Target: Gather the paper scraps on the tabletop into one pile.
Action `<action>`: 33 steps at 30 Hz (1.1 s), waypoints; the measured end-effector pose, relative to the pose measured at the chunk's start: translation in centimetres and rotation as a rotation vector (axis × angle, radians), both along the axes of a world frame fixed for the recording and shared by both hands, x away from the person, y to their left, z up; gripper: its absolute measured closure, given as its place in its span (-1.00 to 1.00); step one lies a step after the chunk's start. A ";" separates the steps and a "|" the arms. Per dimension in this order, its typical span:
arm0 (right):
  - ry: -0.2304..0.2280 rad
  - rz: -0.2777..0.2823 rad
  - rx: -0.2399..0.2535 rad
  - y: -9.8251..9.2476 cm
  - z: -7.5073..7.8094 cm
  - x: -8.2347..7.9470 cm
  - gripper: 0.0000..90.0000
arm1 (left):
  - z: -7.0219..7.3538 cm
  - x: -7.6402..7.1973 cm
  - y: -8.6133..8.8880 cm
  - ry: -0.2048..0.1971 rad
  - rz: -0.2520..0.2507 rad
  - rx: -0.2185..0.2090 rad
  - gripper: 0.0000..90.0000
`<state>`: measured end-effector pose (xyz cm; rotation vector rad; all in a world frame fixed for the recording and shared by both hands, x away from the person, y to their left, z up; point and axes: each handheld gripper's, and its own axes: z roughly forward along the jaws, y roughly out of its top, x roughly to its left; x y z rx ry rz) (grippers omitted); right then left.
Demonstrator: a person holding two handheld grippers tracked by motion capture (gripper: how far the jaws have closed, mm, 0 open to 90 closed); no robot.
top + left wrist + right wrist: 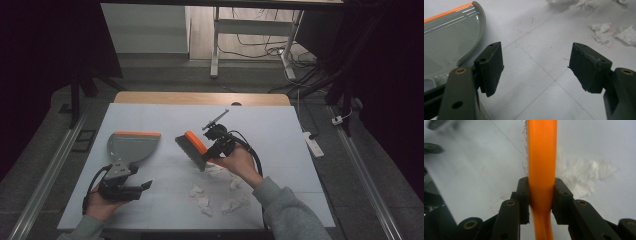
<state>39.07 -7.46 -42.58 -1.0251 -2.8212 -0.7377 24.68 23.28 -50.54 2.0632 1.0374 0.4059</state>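
The white table (150, 115) is being shown across the middle of the high view. The grey dustpan (131, 146) with an orange front edge is lying flat at centre left, its handle pointing toward the bottom of the frame. Just below it, the left gripper (536, 67) is being held with its jaws spread wide and nothing between them; in the left gripper view the dustpan (446, 40) is sitting at upper left beside the left jaw. At the centre of the high view, the brush (192, 148) is being held clear of the table by the right gripper (541, 200), whose jaws are being pressed onto its orange handle (541, 157). Crumpled paper scraps (220, 195) are lying scattered at lower centre.
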 end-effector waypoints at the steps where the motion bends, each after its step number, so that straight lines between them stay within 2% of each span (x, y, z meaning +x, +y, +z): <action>1: -0.012 0.009 0.009 0.0 0.4 -0.3 0.56 | 0.0 0.0 0.0 0.000 0.001 0.000 -0.37; 5: -0.014 0.044 0.040 -0.2 1.3 -1.2 0.56 | 0.0 0.0 0.0 0.000 0.001 -0.001 -0.37; 7: -0.017 0.076 0.034 -0.3 1.3 -1.8 0.56 | 0.0 0.0 0.1 -0.001 0.003 -0.001 -0.37; 12: 0.007 0.160 0.001 -0.4 0.2 -3.4 0.56 | 0.0 0.0 0.2 -0.001 0.005 0.002 -0.37; 17: 0.034 0.215 -0.017 0.1 -0.9 -5.1 0.56 | -0.1 0.1 0.2 0.003 0.007 0.001 -0.37; 21: 0.046 0.266 -0.023 0.5 -1.3 -6.4 0.56 | -0.1 0.1 0.2 0.003 0.009 0.001 -0.37; 24: 0.049 0.315 -0.053 0.7 -1.5 -7.2 0.56 | -0.1 0.1 0.3 0.003 0.010 0.001 -0.37; 30: 0.071 0.345 -0.137 0.7 -2.8 -7.8 0.56 | -0.1 0.0 0.2 0.003 0.009 0.003 -0.37; 33: 0.075 0.328 -0.144 0.6 -3.1 -7.3 0.56 | -0.1 0.0 0.2 0.003 0.009 0.004 -0.37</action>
